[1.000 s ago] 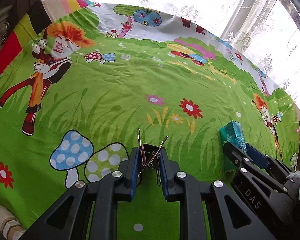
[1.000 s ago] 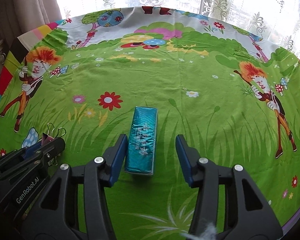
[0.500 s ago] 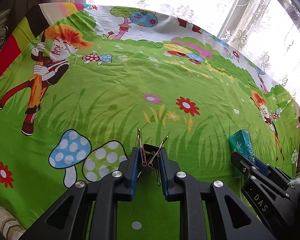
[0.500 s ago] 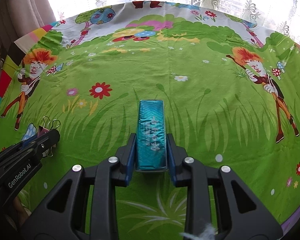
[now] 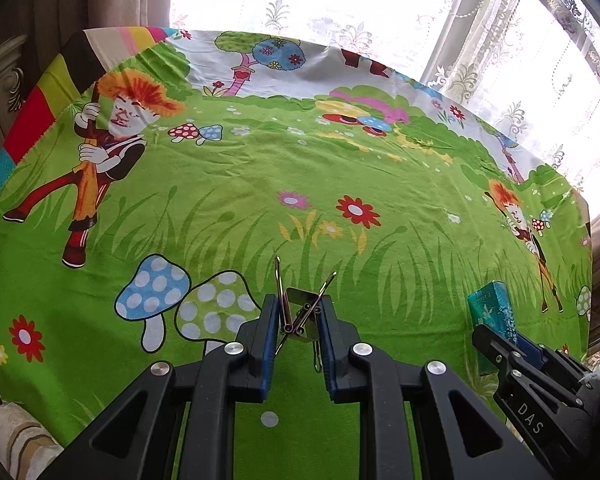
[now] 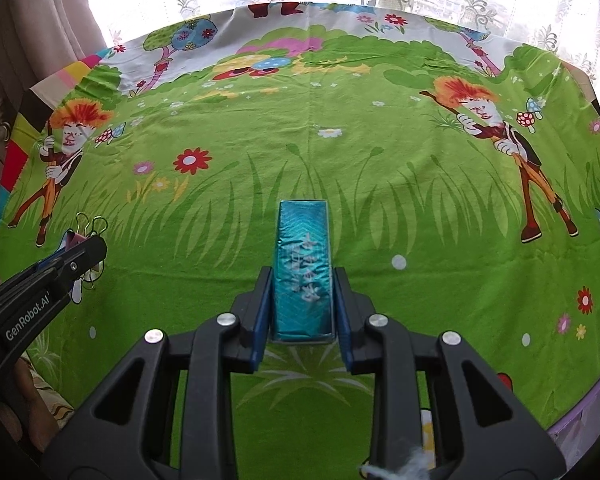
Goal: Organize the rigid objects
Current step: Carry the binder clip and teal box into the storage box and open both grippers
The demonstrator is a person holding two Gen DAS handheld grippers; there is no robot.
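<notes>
With the left tool (image 5: pixel 296 322) clamping a binder clip (image 5: pixel 300 312) by its springy body left of the teal box (image 6: pixel 303 272), which the right tool (image 6: pixel 303 304) pinches at its near end, either could twist free.

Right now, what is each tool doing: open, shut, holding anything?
Left tool: shut on the binder clip.
Right tool: shut on the teal box.
</notes>
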